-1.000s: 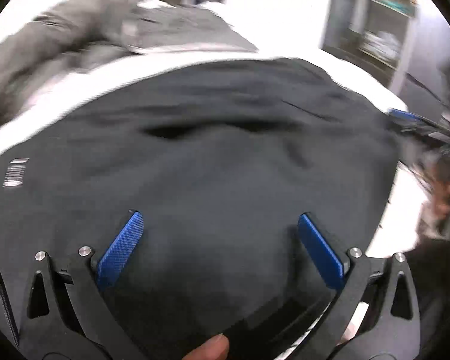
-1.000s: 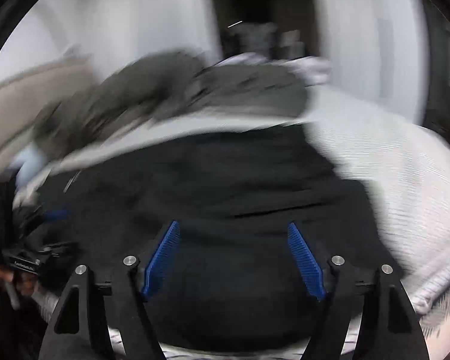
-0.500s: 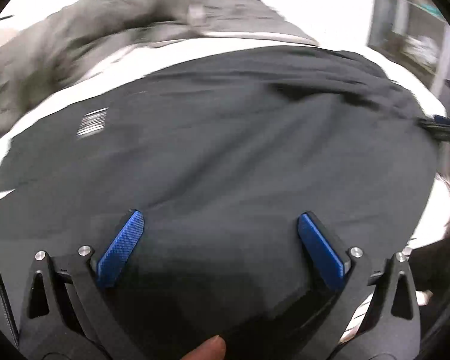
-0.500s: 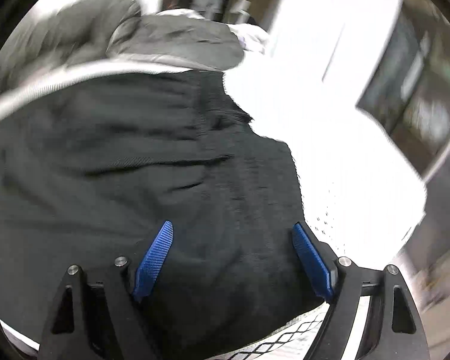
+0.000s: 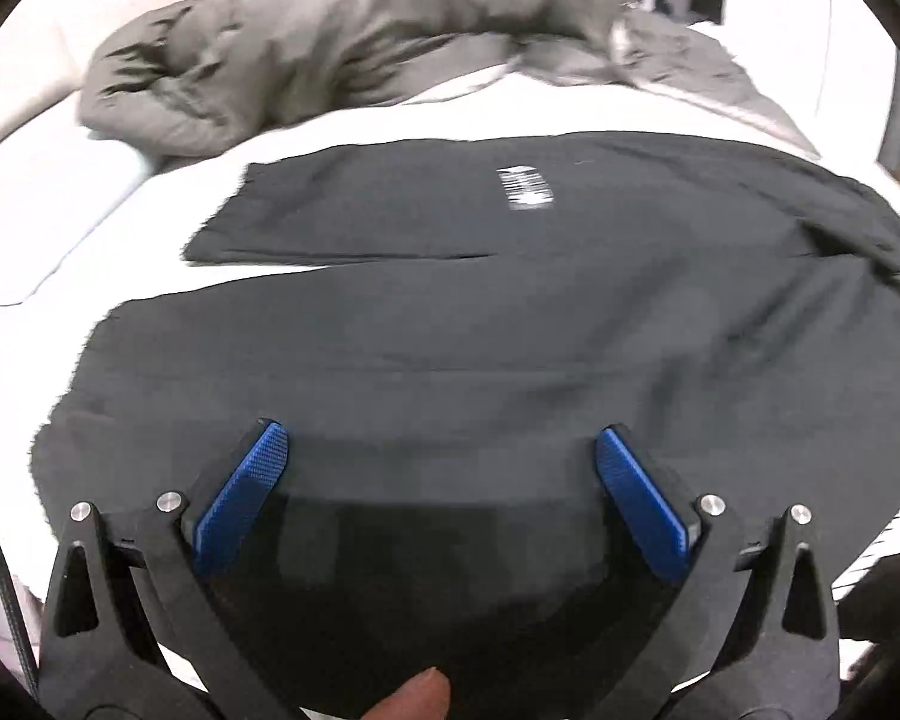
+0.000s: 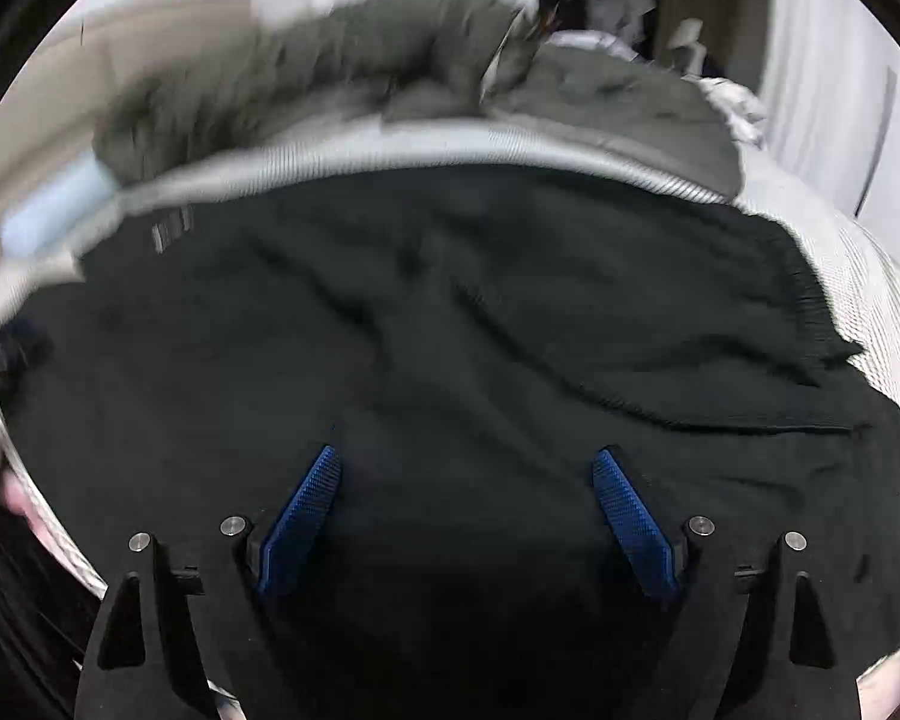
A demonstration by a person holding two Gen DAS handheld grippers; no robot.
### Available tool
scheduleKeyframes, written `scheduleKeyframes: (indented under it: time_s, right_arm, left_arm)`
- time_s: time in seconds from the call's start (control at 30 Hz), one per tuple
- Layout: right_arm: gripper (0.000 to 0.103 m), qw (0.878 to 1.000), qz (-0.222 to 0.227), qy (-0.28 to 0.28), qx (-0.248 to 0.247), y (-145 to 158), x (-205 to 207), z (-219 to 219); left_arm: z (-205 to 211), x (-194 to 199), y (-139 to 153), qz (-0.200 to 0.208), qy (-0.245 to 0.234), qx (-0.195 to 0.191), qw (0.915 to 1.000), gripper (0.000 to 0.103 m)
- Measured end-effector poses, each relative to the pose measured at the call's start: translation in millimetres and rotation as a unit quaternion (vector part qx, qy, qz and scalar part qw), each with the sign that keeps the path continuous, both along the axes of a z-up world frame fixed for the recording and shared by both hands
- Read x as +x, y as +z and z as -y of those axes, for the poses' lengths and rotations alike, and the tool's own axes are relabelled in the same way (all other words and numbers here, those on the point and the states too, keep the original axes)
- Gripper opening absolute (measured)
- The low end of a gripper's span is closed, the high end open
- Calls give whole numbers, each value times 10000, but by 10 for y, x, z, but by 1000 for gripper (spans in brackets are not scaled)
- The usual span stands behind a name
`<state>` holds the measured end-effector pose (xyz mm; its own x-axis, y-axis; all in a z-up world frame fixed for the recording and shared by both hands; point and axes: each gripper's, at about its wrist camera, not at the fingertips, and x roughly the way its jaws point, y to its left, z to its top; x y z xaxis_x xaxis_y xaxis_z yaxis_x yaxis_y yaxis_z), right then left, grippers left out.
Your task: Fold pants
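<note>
Black pants [image 5: 510, 330] lie spread on a white bed [image 5: 60, 210], both legs reaching to the left, a white barcode label [image 5: 525, 189] on the far leg. My left gripper [image 5: 441, 450] hovers open over the near leg, its blue pads [image 5: 240, 498] wide apart with nothing between them. In the right wrist view the same pants [image 6: 450, 330] fill the frame, wrinkled near the waist end at the right. My right gripper [image 6: 465, 468] hangs above the cloth, jaws opening, nothing gripped between its blue pads [image 6: 630, 516].
A crumpled grey blanket [image 5: 342, 42] lies along the far side of the bed, also the grey blanket [image 6: 390, 78] in the right wrist view. A pale blue pillow [image 6: 54, 204] sits far left. A fingertip [image 5: 414, 696] shows at the bottom edge.
The left wrist view swept sideways, so the leg ends and white sheet now show at left. The right wrist view swung back over the pants' middle, and its pads stand wider apart.
</note>
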<state>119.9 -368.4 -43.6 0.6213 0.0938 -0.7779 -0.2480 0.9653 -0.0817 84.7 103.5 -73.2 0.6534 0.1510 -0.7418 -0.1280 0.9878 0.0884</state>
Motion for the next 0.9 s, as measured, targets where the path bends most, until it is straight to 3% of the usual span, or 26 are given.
scheduleKeyframes:
  time_s: [0.13,0.23,0.3,0.4,0.5,0.57,0.67,0.8,0.9]
  right_arm:
    - [89,9997,10,-122,-200,-25,-7,92]
    - [93,9953,52,-868,-413,-8,16,413]
    - [93,9906,35,-1331,-306,20,36,620]
    - [93,9885,97,-1499,185,93,18,725]
    - [93,9921,233,-1036,671,173,20,589]
    - [93,9948,385,-698,633,205,28,418]
    - [93,9978,379,-258,482,177,138,26]
    - [93,9994,204,171,229,50,290,-419]
    - [93,9994,7,277,-197,-112,367,-571]
  left_arm:
    - [-636,-25,-47,-49,363,359,9987,103]
    - [-1111,-72,-56,-76,1085,681,9917,103]
    - [-1297,-109,-79,-167,1420,739,9870,103]
    - [-1290,-168,12,-103,1500,631,9866,102]
    - [-1003,-181,182,186,1162,652,9909,102]
    - [-692,-152,316,380,723,636,9946,102]
    - [-134,-5,428,563,-95,292,9979,102]
    - [652,378,237,197,-1109,55,9936,102]
    - [1076,605,-22,-264,-1430,148,9893,102]
